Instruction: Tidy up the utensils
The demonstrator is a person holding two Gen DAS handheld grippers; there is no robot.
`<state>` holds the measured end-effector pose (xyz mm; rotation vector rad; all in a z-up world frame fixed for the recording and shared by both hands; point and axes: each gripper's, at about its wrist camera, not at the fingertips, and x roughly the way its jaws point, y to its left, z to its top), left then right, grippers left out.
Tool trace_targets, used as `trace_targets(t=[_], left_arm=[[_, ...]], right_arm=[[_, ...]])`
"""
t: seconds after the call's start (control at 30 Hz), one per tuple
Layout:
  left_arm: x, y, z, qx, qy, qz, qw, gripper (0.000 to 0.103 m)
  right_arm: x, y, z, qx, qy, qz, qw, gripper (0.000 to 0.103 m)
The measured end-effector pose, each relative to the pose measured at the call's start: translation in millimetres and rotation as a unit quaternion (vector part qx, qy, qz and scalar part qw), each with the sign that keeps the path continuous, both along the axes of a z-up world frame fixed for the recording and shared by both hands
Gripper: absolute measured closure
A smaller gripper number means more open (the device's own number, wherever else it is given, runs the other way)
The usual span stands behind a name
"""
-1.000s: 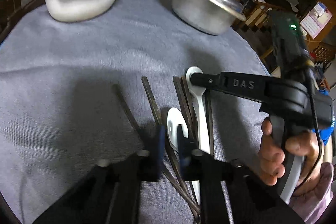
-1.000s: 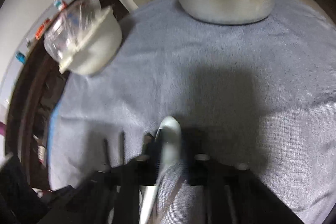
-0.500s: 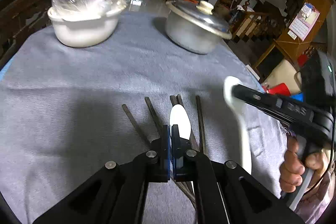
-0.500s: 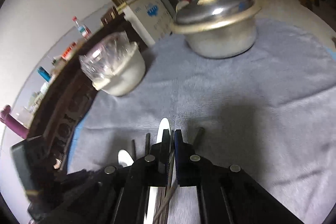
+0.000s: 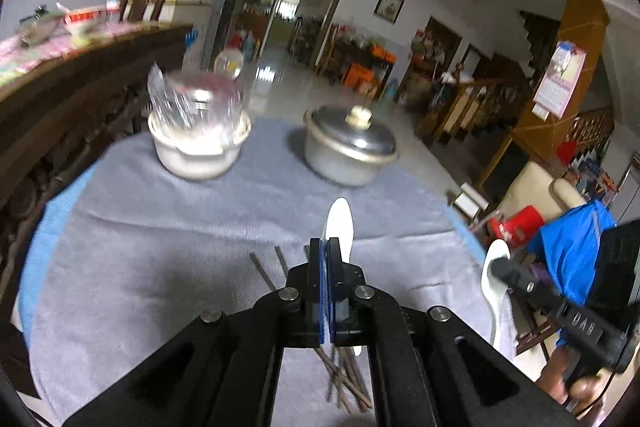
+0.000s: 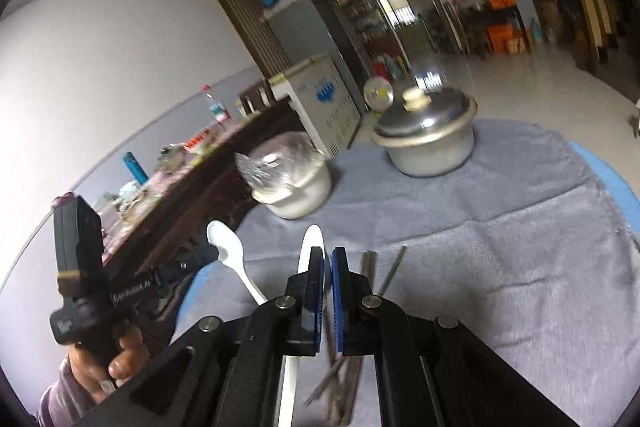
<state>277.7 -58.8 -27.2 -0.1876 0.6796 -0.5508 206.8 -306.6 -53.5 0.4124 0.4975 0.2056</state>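
My left gripper (image 5: 323, 247) is shut on a white spoon (image 5: 339, 227) and holds it up above the grey cloth; it also shows in the right wrist view (image 6: 208, 254), with its spoon (image 6: 228, 247). My right gripper (image 6: 327, 255) is shut on a second white spoon (image 6: 311, 243), also lifted; it shows in the left wrist view (image 5: 496, 263) with its spoon (image 5: 491, 279). Several dark chopsticks (image 5: 348, 379) lie on the cloth below both grippers, also seen in the right wrist view (image 6: 340, 375).
A lidded metal pot (image 5: 350, 151) and a white bowl covered with plastic wrap (image 5: 198, 143) stand at the far side of the grey cloth (image 5: 160, 247). A dark wooden sideboard (image 5: 60, 87) runs along the left. The cloth's edge drops off at right.
Both grippers have risen well above the cloth, each carrying its white spoon. The chopsticks stayed on the cloth.
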Motion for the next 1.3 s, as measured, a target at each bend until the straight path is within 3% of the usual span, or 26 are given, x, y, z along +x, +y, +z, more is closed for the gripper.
trace_targets(t=[0.17,0.43,0.6,0.73,0.9,1.17,1.3], left_arm=[[-44.1,14.9,19.4,-0.017,-0.018,0.007,0.9997,0.102],[-102.3,22.0,17.3,-0.015,-0.040,0.022,0.9989,0.102],[-121.5,14.1,4.4,-0.003,-0.052,0.028,0.9983,0.102],[-129.0,7.5,-4.7,-0.006,-0.040,0.016,0.9991,0.102],[-139.8,1.5,-19.3,0.016,-0.038,0.011,0.9991,0.102],[-145.9,6.9,-25.7,0.019,-0.027,0.021,0.9992,0.102],[-149.3,2.8,-26.2,0.032,-0.038,0.022,0.9985,0.102]], right_arm=[[-43.2,28.7,10.3,-0.030,-0.038,0.003,0.999,0.098],[-90.1,57.5,-1.8,-0.076,-0.072,-0.032,0.994,0.098],[-101.1,68.1,-13.6,-0.107,-0.083,-0.052,0.989,0.098],[-104.5,74.4,-21.8,-0.121,-0.086,-0.052,0.987,0.098],[-110.3,81.8,-32.4,-0.141,-0.090,-0.058,0.984,0.098],[-105.2,68.4,-13.2,-0.102,-0.121,-0.092,0.983,0.098],[-101.9,85.6,-17.5,-0.155,-0.135,-0.100,0.973,0.098]])
